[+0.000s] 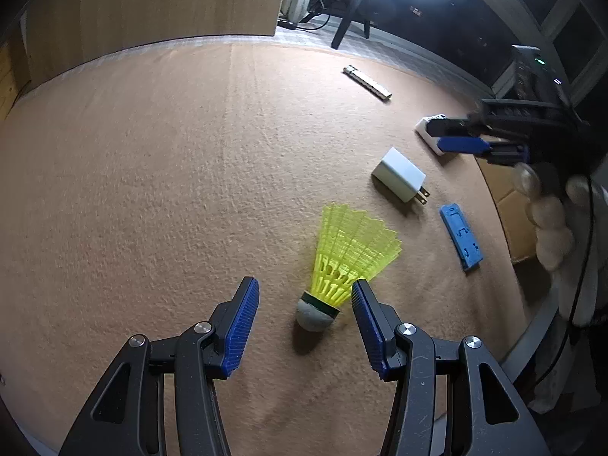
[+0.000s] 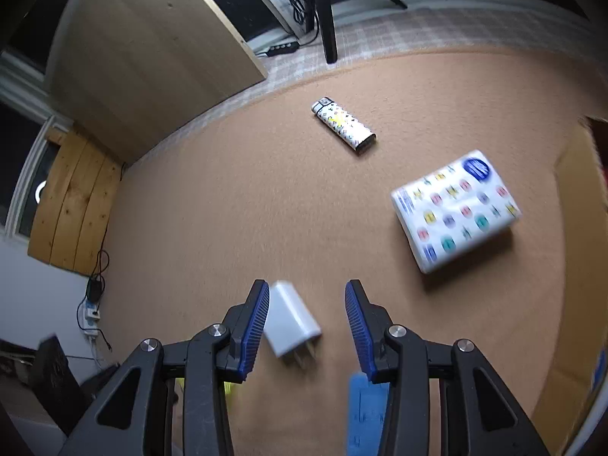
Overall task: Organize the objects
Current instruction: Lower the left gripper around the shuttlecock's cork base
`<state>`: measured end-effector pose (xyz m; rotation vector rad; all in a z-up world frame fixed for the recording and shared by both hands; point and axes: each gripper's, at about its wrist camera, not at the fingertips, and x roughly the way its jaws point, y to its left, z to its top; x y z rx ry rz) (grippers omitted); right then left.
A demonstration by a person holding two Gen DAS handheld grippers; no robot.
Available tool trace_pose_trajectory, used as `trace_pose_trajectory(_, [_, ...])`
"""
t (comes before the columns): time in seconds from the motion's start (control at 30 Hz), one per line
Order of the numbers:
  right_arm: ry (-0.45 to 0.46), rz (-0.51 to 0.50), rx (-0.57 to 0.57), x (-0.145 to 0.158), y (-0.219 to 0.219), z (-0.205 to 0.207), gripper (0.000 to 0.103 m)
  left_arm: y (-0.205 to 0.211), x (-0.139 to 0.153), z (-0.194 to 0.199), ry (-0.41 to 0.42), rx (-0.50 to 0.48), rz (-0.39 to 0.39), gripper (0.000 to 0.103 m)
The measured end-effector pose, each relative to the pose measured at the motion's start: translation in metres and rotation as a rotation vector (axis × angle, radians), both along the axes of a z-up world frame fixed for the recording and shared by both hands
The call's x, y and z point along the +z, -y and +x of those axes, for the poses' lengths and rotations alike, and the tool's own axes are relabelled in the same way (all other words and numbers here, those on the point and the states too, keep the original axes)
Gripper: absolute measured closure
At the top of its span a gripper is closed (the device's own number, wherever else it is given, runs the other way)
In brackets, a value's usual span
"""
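A yellow shuttlecock [image 1: 353, 247] with a grey cork lies on the tan cloth [image 1: 171, 190], cork toward me. My left gripper [image 1: 304, 285] stands open around it; the right pad overlaps the skirt's edge and the left pad is well clear. A white plug charger [image 1: 399, 178] lies further right. In the right wrist view the charger [image 2: 290, 319] shows between the fingers of my open right gripper [image 2: 307, 285], close beside the left pad, with a gap to the other. From the left wrist view the right gripper [image 1: 456, 136] hovers over the cloth, held by a gloved hand.
A patterned lighter [image 2: 344, 123] and a tissue pack [image 2: 456, 212] lie beyond the charger. A flat blue plastic piece [image 1: 461, 241] lies near the cloth's right edge. A cardboard box [image 2: 577, 228] stands at the right, a wooden panel [image 1: 152, 7] at the back.
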<state>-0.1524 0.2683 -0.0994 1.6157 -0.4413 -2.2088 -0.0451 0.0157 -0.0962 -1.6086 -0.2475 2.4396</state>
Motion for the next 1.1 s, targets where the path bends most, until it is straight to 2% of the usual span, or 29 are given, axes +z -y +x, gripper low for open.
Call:
trace_pose_trajectory(0.1, [-0.04, 0.099, 0.02, 0.002, 0.002, 0.023, 0.064, -0.003, 0.0, 0.0, 0.005, -0.009, -0.004, 0.048])
trace_pose_trajectory(0.17, [-0.032, 0.136, 0.025, -0.005, 0.0, 0.04, 0.064, -0.006, -0.001, -0.001, 0.008, -0.015, -0.007, 0.048])
trace_pose_trajectory(0.4, [0.025, 0.138, 0.014, -0.028, -0.011, 0.079, 0.064, -0.024, -0.01, -0.008, 0.024, -0.061, -0.026, 0.048])
trace_pose_trajectory(0.57, [0.012, 0.146, -0.006, -0.023, -0.018, 0.083, 0.064, -0.036, -0.018, -0.014, 0.025, -0.085, -0.064, 0.048])
trace_pose_trajectory(0.7, [-0.006, 0.133, -0.022, -0.014, -0.024, 0.088, 0.064, -0.035, -0.023, -0.018, 0.034, -0.085, -0.066, 0.048])
trace_pose_trajectory(0.9, [-0.016, 0.077, 0.025, -0.006, -0.001, 0.09, 0.064, -0.024, -0.026, -0.012, 0.048, -0.078, -0.013, 0.045])
trace_pose_trajectory(1.0, [0.004, 0.04, 0.058, -0.011, 0.016, 0.093, 0.064, -0.021, -0.033, -0.01, 0.082, -0.067, 0.056, 0.045])
trace_pose_trajectory(1.1, [0.036, 0.014, 0.089, -0.019, 0.031, 0.092, 0.064, -0.027, -0.031, -0.008, 0.075, -0.071, 0.113, 0.045])
